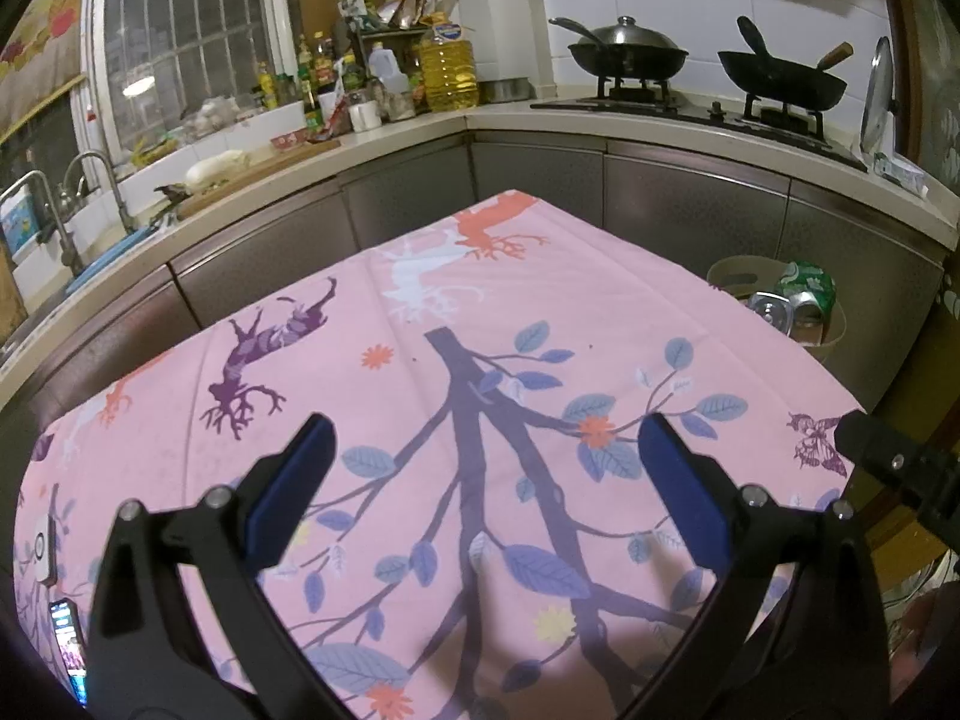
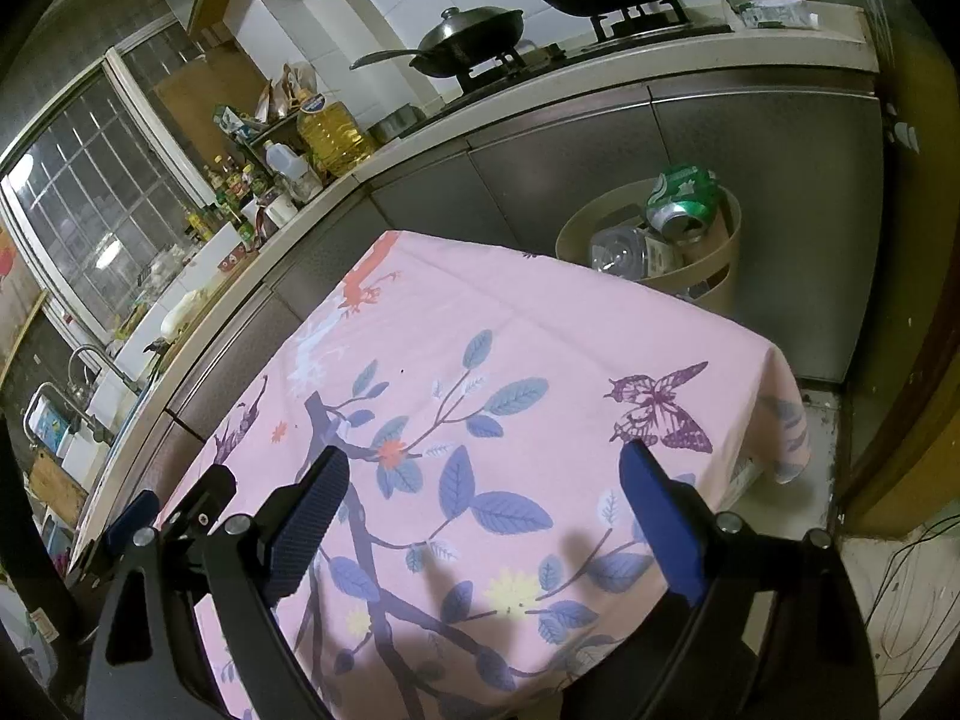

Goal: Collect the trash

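A beige trash bin stands on the floor past the table's far right corner. In it lie a crushed green can and a clear plastic container. The bin also shows in the left wrist view, with the green can. My left gripper is open and empty above the pink flowered tablecloth. My right gripper is open and empty above the same cloth, near the table's right edge. I see no loose trash on the cloth.
A phone and a small white device lie at the cloth's left edge. Grey kitchen cabinets wrap behind the table, with two woks on the stove and bottles by the window. Bare floor lies right of the table.
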`<state>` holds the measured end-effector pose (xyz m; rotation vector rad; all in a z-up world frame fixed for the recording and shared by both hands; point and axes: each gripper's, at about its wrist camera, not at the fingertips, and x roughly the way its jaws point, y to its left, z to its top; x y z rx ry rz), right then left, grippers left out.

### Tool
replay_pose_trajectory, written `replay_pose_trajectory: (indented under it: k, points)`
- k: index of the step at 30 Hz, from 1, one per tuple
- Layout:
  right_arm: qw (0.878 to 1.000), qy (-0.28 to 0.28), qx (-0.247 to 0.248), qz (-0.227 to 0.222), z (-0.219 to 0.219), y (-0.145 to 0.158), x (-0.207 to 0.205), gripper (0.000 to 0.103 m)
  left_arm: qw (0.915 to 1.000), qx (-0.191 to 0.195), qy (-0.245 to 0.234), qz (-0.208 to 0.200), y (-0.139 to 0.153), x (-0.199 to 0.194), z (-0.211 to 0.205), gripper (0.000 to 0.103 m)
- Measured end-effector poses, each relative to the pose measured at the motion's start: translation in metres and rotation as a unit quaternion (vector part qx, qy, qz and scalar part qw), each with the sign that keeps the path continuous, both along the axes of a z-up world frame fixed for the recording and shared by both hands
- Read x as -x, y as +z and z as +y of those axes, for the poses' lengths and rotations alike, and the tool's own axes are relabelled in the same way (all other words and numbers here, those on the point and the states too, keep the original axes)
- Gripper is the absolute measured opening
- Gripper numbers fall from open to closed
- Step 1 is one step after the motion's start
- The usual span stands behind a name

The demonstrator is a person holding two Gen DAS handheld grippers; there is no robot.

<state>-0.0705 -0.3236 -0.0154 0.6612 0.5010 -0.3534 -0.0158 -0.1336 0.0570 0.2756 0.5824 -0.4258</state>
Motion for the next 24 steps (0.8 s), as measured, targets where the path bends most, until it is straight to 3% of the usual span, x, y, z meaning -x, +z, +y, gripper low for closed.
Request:
replay_pose_trajectory:
  k: [24]
  points:
    - [1.000,0.004,-0.005,0.005,0.0015,-0.0051,0.0003,0.088,0.9999,-0.005,0.010,0.003,-0.0037,-0.0034,0.0048,0.097]
